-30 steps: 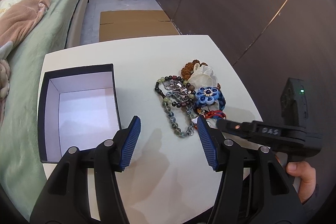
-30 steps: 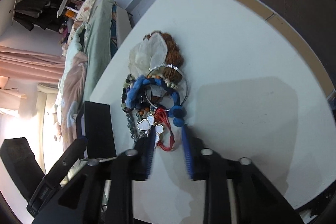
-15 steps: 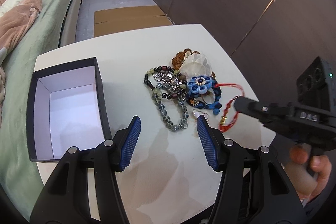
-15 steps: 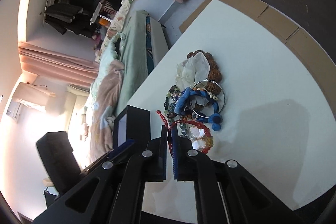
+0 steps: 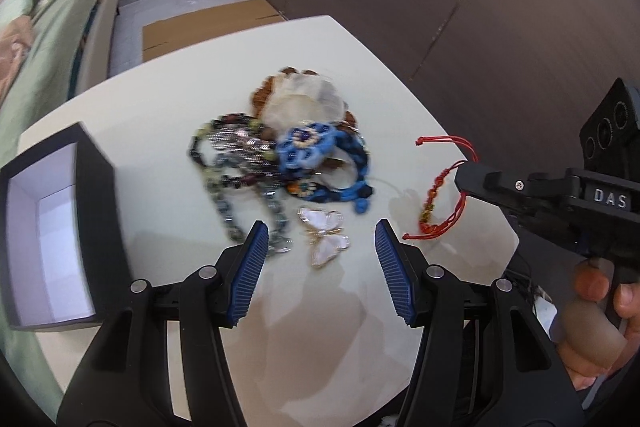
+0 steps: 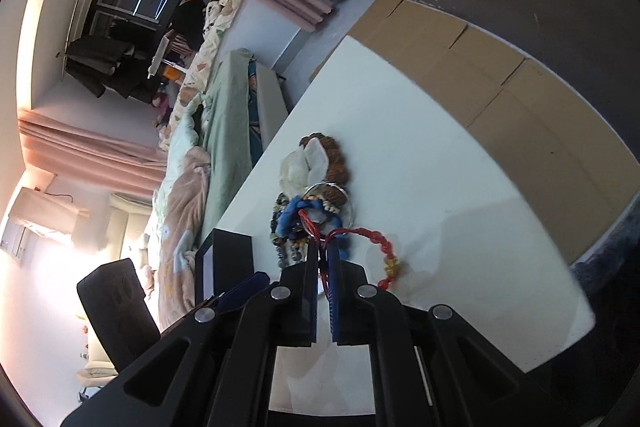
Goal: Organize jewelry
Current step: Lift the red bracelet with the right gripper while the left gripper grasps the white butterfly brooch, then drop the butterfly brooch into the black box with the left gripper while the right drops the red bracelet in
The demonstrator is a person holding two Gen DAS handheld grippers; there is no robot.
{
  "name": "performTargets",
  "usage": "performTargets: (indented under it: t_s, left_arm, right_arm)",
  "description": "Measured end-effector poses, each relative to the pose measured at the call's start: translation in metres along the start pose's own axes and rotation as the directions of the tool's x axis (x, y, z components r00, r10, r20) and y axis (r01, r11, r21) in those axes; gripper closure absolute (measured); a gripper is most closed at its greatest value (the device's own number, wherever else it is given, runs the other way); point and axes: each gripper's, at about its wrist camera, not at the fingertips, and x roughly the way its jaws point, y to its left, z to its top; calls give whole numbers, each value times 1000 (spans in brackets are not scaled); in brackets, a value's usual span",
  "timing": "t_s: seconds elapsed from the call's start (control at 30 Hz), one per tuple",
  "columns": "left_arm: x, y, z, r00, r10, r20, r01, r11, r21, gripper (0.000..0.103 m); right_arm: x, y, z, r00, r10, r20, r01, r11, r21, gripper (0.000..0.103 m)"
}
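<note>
**Red cord bracelet lifted clear of the pile**

The right gripper (image 6: pixel 323 269) has its jaws clamped on the red cord bracelet (image 5: pixel 440 191), which dangles above the desk (image 5: pixel 168 107). The left gripper (image 5: pixel 318 259) hangs with jaws wide apart; a white butterfly pendant (image 5: pixel 325 235) lies just ahead between them, the jewelry pile (image 5: pixel 280 163) beyond, the black box (image 5: pixel 52 227) to their left.

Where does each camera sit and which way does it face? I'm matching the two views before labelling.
Left wrist: on the open left gripper, facing the table, black box and jewelry pile; the right gripper and hand show.
Right wrist: on the right gripper, rolled sideways, pinching the red cord bracelet.
Shared: bracelet, pile, box.
</note>
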Motion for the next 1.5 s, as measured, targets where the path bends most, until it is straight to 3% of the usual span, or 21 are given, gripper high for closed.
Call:
performTargets:
  t_s: [0.17, 0.43, 0.63, 0.73, 0.83, 1.5]
  left_arm:
    - [18, -8, 1, 999, -11, -37, 11, 1000, -16, 67]
    - [28, -6, -2, 997, 53, -60, -56, 997, -52, 67]
    - [30, -14, -5, 994, 97, -52, -97, 995, -6, 67]
    - [30, -9, -3, 991, 118, -59, -120, 992, -23, 83]
    - [23, 2, -2, 994, 86, -60, -90, 994, -60, 89]
    - [-59, 47, 4, 995, 61, 82, -53, 994, -99, 90]
  right_arm:
    - [-5, -3, 1, 1000, -2, 10, 2, 1000, 0, 99]
    - [-4, -4, -1, 1000, -7, 10, 7, 1000, -5, 98]
    - [-2, 0, -3, 1000, -16, 7, 17, 1000, -11, 98]
    - [-2, 1, -3, 1000, -23, 10, 24, 1000, -8, 98]
    - [0, 4, -3, 1000, -28, 6, 28, 999, -15, 98]
    - [6, 43, -8, 999, 49, 7, -47, 990, -132, 98]
